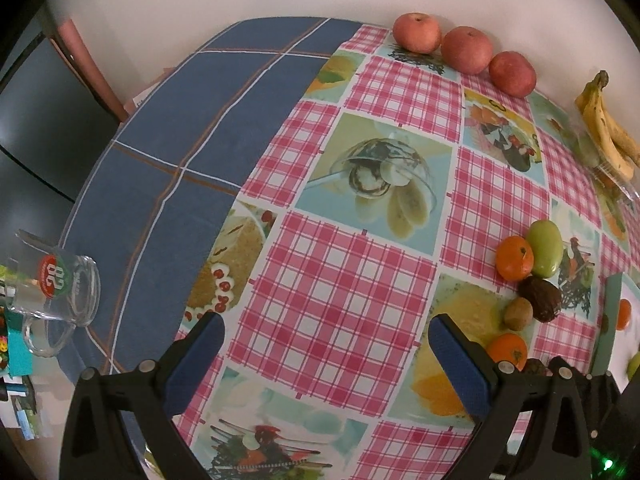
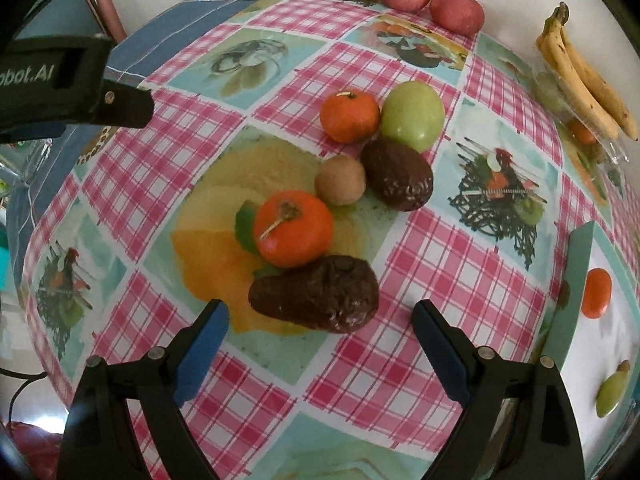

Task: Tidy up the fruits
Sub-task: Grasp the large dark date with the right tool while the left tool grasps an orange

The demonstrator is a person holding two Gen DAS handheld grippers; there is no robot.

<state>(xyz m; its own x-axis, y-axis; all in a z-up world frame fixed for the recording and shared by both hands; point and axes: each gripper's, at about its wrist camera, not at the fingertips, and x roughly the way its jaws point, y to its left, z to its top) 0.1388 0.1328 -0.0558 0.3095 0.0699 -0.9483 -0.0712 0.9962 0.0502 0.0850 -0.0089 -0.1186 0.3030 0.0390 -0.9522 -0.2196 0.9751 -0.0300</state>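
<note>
In the right wrist view a cluster of fruit lies on the checked tablecloth: a dark avocado (image 2: pixel 316 294) nearest, an orange tangerine (image 2: pixel 293 229), a brown kiwi (image 2: pixel 340 180), a second avocado (image 2: pixel 398 178), another tangerine (image 2: pixel 349 117) and a green apple (image 2: pixel 413 116). My right gripper (image 2: pixel 320 330) is open, just short of the near avocado, touching nothing. My left gripper (image 1: pixel 326 338) is open and empty over bare cloth; the same cluster (image 1: pixel 528 268) lies to its right. Three red apples (image 1: pixel 466 50) and bananas (image 1: pixel 608 128) lie at the table's far edge.
A teal-rimmed white tray (image 2: pixel 576 292) at the right holds a tangerine (image 2: pixel 596 293) and a green fruit (image 2: pixel 611 392). A glass mug (image 1: pixel 60 292) lies on its side on the blue cloth (image 1: pixel 160 140) at the left. The left gripper's body (image 2: pixel 60 84) shows in the right view.
</note>
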